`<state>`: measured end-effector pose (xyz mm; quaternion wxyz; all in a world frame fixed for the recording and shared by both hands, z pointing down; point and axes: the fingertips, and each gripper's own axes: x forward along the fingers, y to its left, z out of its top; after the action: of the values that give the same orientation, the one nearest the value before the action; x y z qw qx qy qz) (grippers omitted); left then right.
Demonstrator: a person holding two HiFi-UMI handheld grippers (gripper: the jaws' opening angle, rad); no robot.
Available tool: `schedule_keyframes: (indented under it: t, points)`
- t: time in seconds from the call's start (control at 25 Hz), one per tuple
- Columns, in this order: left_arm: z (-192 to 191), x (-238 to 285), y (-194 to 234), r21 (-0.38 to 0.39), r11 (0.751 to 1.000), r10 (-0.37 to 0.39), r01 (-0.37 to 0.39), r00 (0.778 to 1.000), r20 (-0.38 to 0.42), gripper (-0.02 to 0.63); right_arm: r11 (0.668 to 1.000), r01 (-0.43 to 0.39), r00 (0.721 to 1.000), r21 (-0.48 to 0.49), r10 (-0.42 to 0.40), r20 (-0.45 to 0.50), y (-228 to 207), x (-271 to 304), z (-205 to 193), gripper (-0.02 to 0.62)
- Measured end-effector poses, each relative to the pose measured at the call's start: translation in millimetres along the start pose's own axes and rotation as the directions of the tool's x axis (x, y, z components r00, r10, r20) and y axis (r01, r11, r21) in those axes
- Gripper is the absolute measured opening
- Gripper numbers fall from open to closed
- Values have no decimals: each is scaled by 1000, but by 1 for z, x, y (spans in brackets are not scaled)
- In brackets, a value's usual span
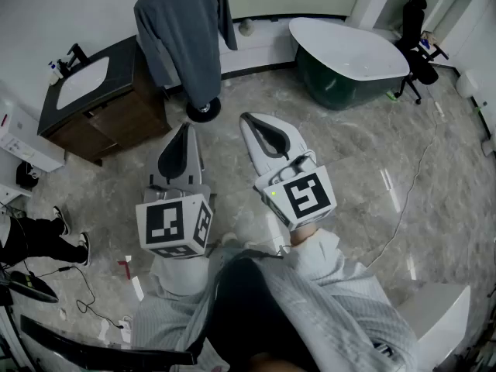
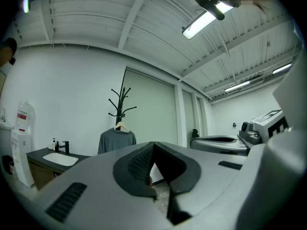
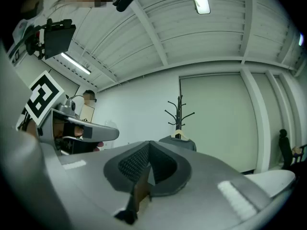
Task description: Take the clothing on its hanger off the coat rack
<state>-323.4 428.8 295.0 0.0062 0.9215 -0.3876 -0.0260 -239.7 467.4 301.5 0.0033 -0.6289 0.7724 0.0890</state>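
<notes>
I've got L gripper point(image 1: 184, 130) & R gripper point(image 1: 249, 122) side by side, fingers together on nothing, prob. just lining up: grey sweater point(image 1: 186, 29) hangs on its hanger point(image 2: 122, 126) on the coat rack point(image 1: 203, 108) by the floor's point(image 1: 349, 177) far edge, well ahead. Floor btwn is open; sink cabinet point(image 1: 116, 107) left, tub point(image 1: 349, 53) right, so straight in.

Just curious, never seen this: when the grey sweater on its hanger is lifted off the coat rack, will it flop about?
Probably floppy: the grey sweater hangs in loose folds, so it would likely sway. The wooden hanger looks rigid, so it should keep the shoulders spread. The coat rack, on one small round base, might wobble.
</notes>
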Motion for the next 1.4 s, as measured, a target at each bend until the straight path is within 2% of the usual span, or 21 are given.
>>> schedule_keyframes:
  t: [0.56, 0.92, 1.12, 1.4]
  points:
    - [1, 6, -2, -13, 1000, -28, 28, 1000, 10, 5, 999, 35, 999, 16, -35, 11, -4, -5, 2, 2]
    - [-26, 18, -31, -25, 998, -52, 51, 998, -32, 5, 998, 55, 998, 35, -54, -23, -24, -28, -21, 2]
    - [-41, 57, -29, -29, 997, -70, 69, 996, -52, 5, 996, 66, 996, 56, -62, -60, -51, -8, -46, 2]
    - [-46, 169, 9, -5, 996, -89, 88, 995, -42, 5, 998, 55, 997, 34, -53, -63, -113, 85, -74, 3]
